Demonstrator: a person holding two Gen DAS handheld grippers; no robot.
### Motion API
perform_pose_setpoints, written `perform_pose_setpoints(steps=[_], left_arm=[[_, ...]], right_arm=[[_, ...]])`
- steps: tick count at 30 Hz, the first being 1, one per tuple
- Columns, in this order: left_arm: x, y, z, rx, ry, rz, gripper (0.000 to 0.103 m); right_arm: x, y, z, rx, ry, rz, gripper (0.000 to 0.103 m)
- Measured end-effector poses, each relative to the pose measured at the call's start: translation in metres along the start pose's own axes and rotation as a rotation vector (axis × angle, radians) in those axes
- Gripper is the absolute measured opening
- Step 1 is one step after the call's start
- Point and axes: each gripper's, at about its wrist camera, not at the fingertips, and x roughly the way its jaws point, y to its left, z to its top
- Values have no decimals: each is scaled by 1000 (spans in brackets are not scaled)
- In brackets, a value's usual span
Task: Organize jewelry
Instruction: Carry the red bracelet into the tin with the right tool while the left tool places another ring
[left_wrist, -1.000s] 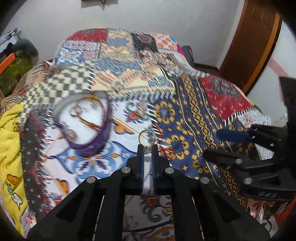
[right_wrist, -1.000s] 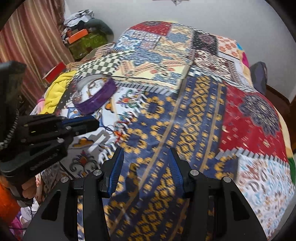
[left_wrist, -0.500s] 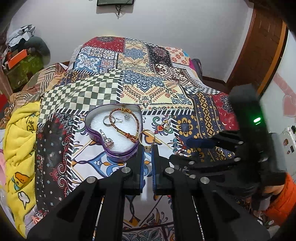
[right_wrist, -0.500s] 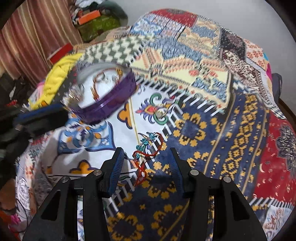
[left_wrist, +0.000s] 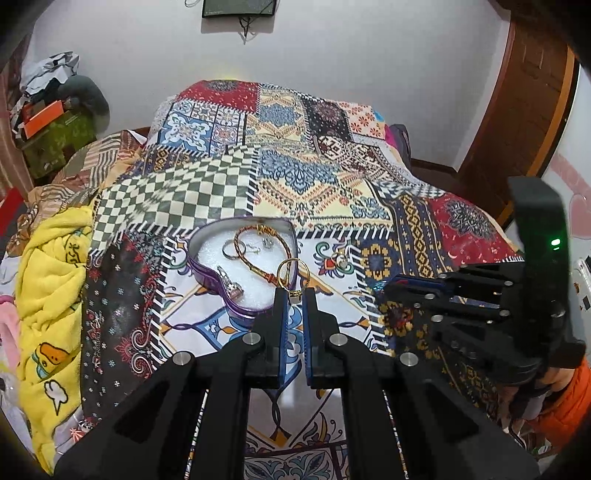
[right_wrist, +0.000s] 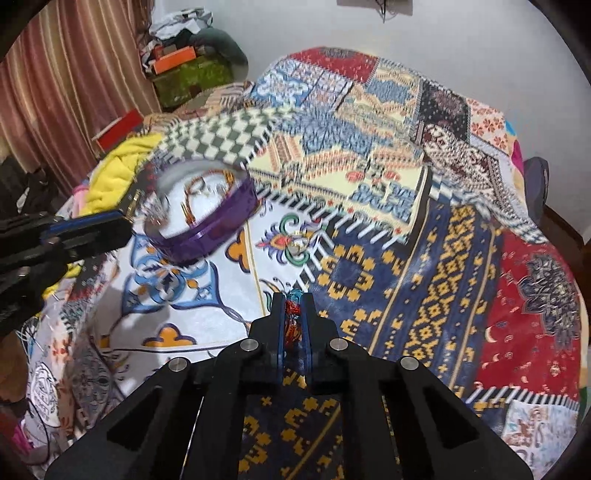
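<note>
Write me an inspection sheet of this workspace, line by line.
Surface: bed under a patchwork blanket.
Job's things: heart-shaped purple tin holding a braided bracelet, a silver ring and small pieces; a small silver piece loose on the blanket.
Clutter: yellow blanket at the left edge; boxes and clothes piled by the wall.
Grippers: left gripper shut on a gold ring by the tin; right gripper shut on a red beaded bracelet.
Cables: one dangling under a dark wall unit.
Surroundings: white wall, wooden door, curtain.
</note>
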Motion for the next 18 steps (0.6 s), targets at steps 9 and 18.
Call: perform_pose_setpoints(steps=[9, 18], left_arm=[[-21, 8, 14, -10, -60, 21, 6], [-32, 26, 27, -18, -104, 53, 6]], right_arm=[[-30, 3, 22, 7, -99, 2, 7], [-50, 19, 52, -27, -185, 37, 7]])
